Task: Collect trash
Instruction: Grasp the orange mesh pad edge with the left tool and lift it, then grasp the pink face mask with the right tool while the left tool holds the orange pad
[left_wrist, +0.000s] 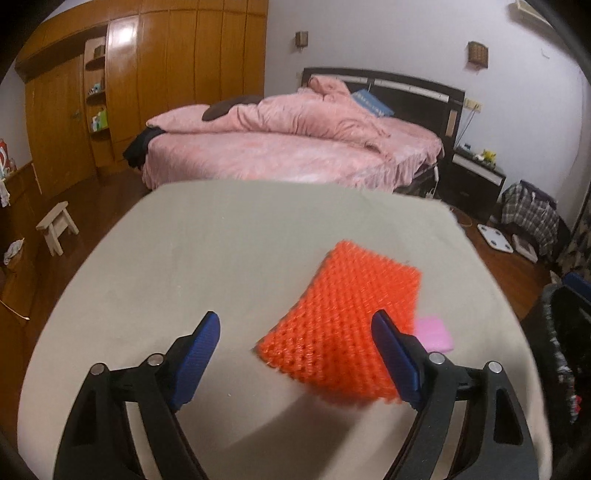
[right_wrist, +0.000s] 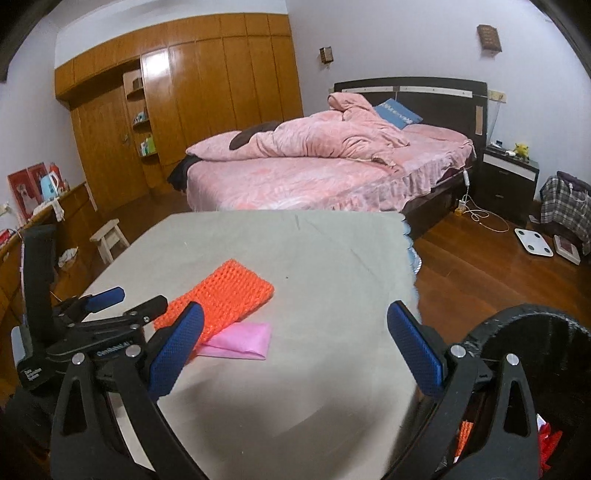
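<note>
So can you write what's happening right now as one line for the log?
task: collect trash | left gripper: open, empty, near orange foam net | right gripper: open, empty | pink wrapper: under net | black bin: beside table

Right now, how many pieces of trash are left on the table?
2. An orange foam net lies near the left gripper; a pink wrapper sits partly tucked under its edge. More could be hidden beneath the net.

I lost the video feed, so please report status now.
Left gripper and right gripper: jaws open, empty. Orange foam mesh sleeve lies over pink plastic wrapper on grey table. Nothing blocking.
</note>
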